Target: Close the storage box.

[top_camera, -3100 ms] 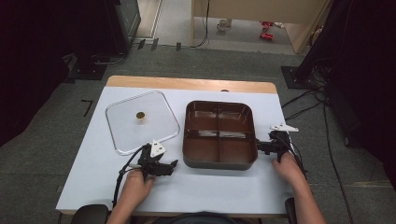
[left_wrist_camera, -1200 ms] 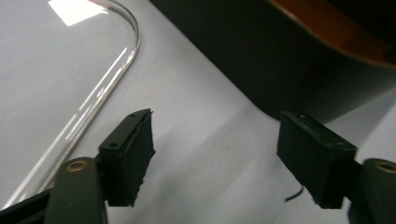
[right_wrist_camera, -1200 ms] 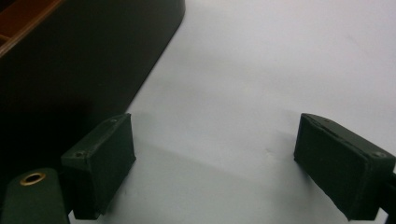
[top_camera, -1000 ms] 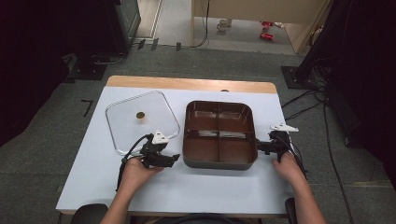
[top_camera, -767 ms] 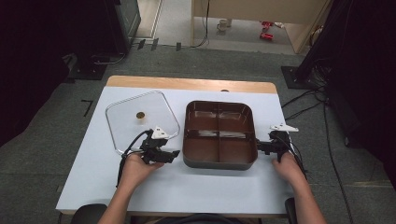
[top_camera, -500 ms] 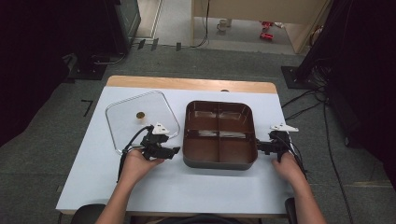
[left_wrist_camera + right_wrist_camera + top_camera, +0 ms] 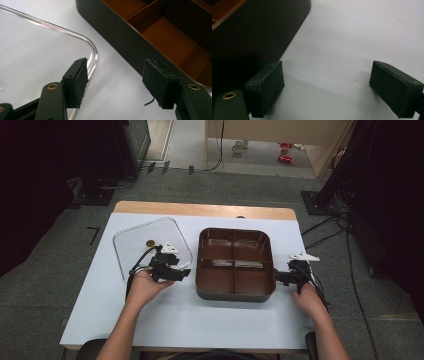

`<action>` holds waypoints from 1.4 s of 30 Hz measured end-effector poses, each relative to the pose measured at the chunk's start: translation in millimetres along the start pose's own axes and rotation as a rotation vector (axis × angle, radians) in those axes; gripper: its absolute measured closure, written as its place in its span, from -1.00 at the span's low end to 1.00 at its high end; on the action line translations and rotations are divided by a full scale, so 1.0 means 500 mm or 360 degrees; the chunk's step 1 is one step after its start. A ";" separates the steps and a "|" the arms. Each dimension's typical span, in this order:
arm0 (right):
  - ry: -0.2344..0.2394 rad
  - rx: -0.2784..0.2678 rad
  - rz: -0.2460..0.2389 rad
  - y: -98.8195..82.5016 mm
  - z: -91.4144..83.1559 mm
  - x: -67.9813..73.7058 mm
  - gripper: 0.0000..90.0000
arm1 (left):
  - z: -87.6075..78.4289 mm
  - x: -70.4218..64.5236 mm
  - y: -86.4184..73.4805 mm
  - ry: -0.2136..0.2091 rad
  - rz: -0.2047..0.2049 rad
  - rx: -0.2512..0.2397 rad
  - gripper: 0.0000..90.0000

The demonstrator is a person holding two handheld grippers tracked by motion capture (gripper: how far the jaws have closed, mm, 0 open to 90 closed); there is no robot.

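Observation:
A clear plastic lid (image 7: 150, 251) with a small brass knob (image 7: 149, 242) lies flat at the left of the white table. A dark brown divided tray (image 7: 235, 262) sits to its right. My left gripper (image 7: 184, 273) hovers over the lid's near right corner, pointing at the tray. In the left gripper view its jaws (image 7: 116, 80) have just been closing but stand apart. The lid's rounded rim (image 7: 93, 50) lies by the left pad and the tray's wall (image 7: 117, 32) is beyond the right pad. My right gripper (image 7: 277, 277) rests by the tray's right side, open (image 7: 328, 85) over bare table beside the tray's wall (image 7: 249, 32).
The table (image 7: 225, 320) has a wooden strip (image 7: 200, 210) along its far edge. Cables (image 7: 325, 237) trail on the floor at the right. Both forearms come in from the near edge.
My left gripper has moved away from the person and slightly up, onto the lid's near right corner. The right gripper, the lid and the tray have stayed in place.

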State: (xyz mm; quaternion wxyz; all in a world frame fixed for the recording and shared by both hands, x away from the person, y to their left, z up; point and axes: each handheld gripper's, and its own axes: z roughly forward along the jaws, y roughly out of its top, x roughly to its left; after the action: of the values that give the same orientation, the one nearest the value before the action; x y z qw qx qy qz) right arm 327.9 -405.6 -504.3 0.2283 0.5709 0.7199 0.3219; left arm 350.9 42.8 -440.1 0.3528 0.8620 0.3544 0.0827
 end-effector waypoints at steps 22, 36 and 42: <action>0.0000 0.0000 -0.0001 0.000 0.000 0.000 -0.74 | -0.021 0.079 0.041 0.0048 -0.0074 -0.0060 -0.17; 0.0000 0.0000 0.0000 0.000 0.000 0.000 -0.74 | -0.020 0.154 0.039 0.0163 -0.0147 -0.0095 -0.16; 0.0000 -0.0001 0.0001 0.000 0.000 0.000 -0.74 | -0.019 0.192 0.030 0.0232 -0.0196 -0.0103 -0.15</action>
State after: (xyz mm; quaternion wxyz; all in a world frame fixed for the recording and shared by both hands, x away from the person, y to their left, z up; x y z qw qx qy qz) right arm 327.9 -405.5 -504.4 0.2285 0.5709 0.7197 0.3223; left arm 425.7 104.9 -433.2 0.3581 0.8184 0.4286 0.1350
